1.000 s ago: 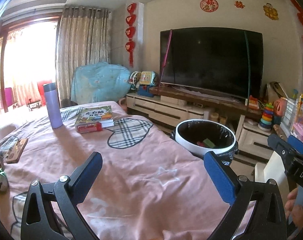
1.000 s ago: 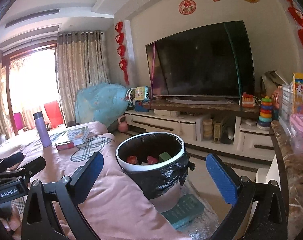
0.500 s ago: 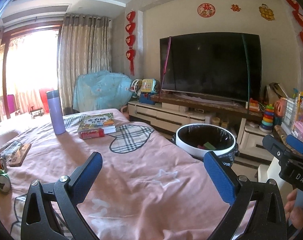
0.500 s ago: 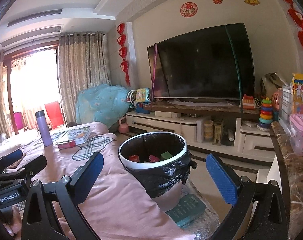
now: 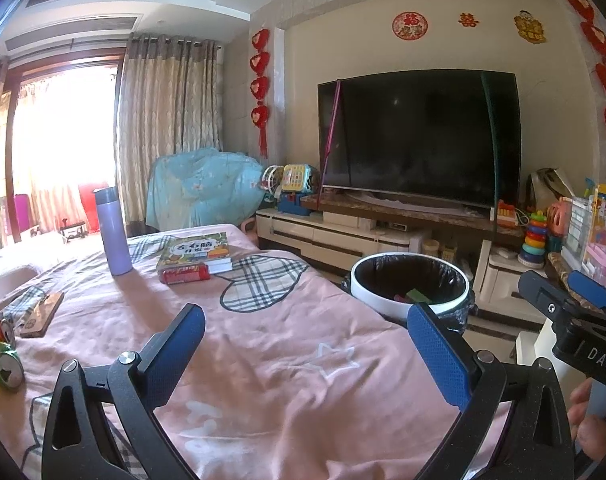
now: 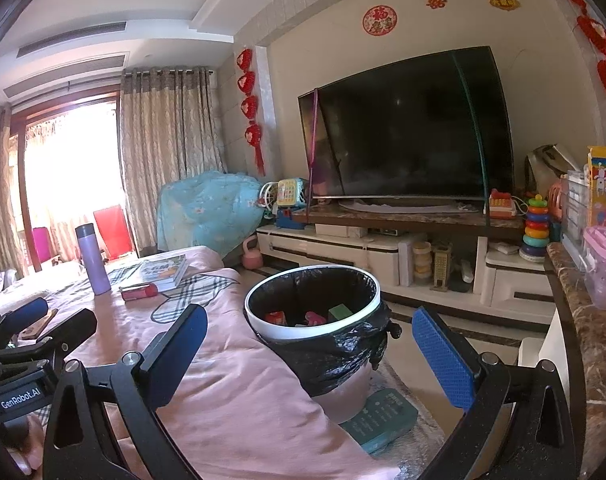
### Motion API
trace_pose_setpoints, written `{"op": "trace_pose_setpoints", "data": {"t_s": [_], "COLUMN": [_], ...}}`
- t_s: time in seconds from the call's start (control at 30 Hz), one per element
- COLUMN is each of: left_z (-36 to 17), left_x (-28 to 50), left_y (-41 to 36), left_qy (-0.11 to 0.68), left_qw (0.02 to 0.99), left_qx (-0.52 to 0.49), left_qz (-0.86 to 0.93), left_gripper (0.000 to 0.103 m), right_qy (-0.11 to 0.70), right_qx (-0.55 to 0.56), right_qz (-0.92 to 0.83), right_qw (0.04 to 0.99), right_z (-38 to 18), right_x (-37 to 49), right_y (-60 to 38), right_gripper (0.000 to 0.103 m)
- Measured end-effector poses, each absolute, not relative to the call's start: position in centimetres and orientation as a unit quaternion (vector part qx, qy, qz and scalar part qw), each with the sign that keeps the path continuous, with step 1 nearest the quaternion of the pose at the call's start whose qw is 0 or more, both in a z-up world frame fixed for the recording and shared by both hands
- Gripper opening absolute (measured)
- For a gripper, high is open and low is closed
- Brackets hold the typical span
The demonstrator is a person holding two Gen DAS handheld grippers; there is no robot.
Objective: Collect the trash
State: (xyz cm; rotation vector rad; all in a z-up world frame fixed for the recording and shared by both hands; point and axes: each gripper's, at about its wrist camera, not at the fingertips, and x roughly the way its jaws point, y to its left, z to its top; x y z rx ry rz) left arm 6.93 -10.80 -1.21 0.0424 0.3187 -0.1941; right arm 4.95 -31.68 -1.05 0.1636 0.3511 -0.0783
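Trash remains on the bed: a red can beside the book, far edge. It looks light, thin and easily dented; grip its middle. Left gripper and right gripper are both released, empty.

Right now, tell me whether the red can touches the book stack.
Touching: in the left wrist view the red can lies against the book stack's front edge, no gap visible.

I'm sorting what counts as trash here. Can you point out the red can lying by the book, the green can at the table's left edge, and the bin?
Red drink can (image 5: 185, 273), left wrist view: its side.
Green drink can (image 5: 6, 365), left wrist view: its top end.
White-rimmed, black-lined trash bin (image 6: 271, 330), right wrist view: front rim.
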Motion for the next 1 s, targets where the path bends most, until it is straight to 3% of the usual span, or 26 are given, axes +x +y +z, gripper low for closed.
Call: {"op": "trace_pose_setpoints", "data": {"t_s": [1.0], "left_z": [-1.17], "left_x": [7.18], "left_y": [-10.75], "left_qy": [0.160], "left_qw": [0.982], "left_qx": [0.022], "left_qz": [-0.099], "left_gripper": [0.102], "right_qy": [0.170], "right_qx": [0.083], "right_qz": [-0.032], "right_qw": [0.981], "right_z": [-0.98], "right_x": [4.99], "right_y": [-31.17], "right_gripper": [0.103]}}
